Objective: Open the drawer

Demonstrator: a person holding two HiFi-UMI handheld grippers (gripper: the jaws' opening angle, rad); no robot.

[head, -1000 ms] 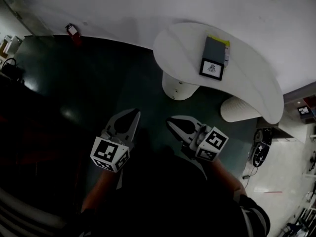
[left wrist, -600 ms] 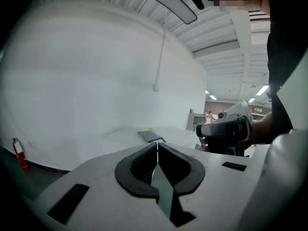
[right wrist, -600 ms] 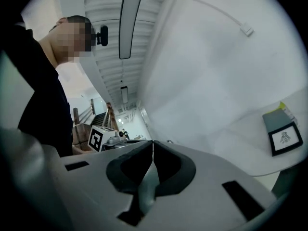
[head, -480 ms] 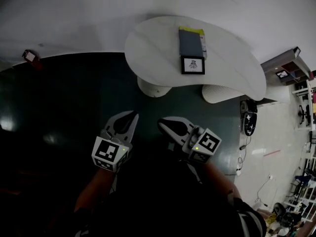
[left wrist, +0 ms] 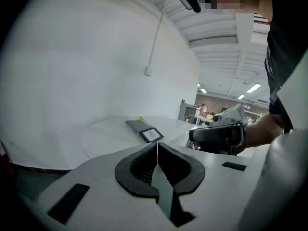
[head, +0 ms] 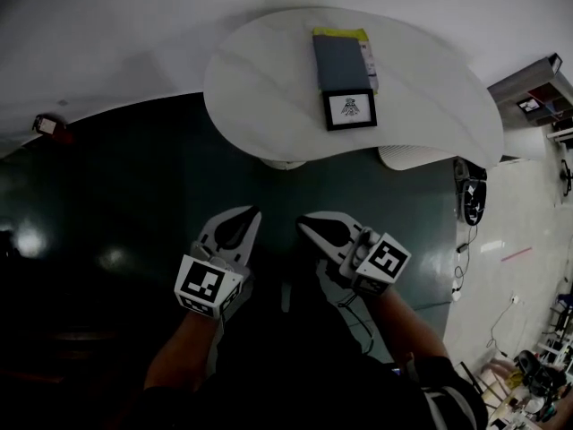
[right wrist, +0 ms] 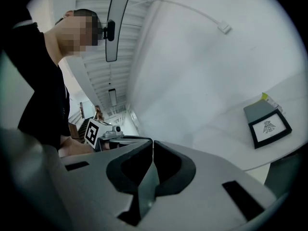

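Observation:
A small dark grey drawer box point(head: 344, 68) lies on the white curved table point(head: 260, 79), its black-framed white front point(head: 349, 108) facing me. It also shows as the grey box point(left wrist: 143, 129) in the left gripper view and the same box point(right wrist: 266, 121) in the right gripper view. My left gripper point(head: 248, 214) and right gripper point(head: 307, 223) are held side by side over the dark floor, well short of the table. Both have their jaws closed together with nothing between them. A yellow strip point(head: 339, 34) shows behind the box.
The table stands on white pedestals point(head: 412, 157) over a dark green floor point(head: 116, 195), against a white wall. A red object point(head: 50, 127) lies at the floor's left edge. A dark device with cables point(head: 470, 200) and a shelf point(head: 530, 88) are at the right.
The head view has swung, so the table and drawer box now sit more central and nearer. Both grippers stay shut, side by side, in almost the same place.

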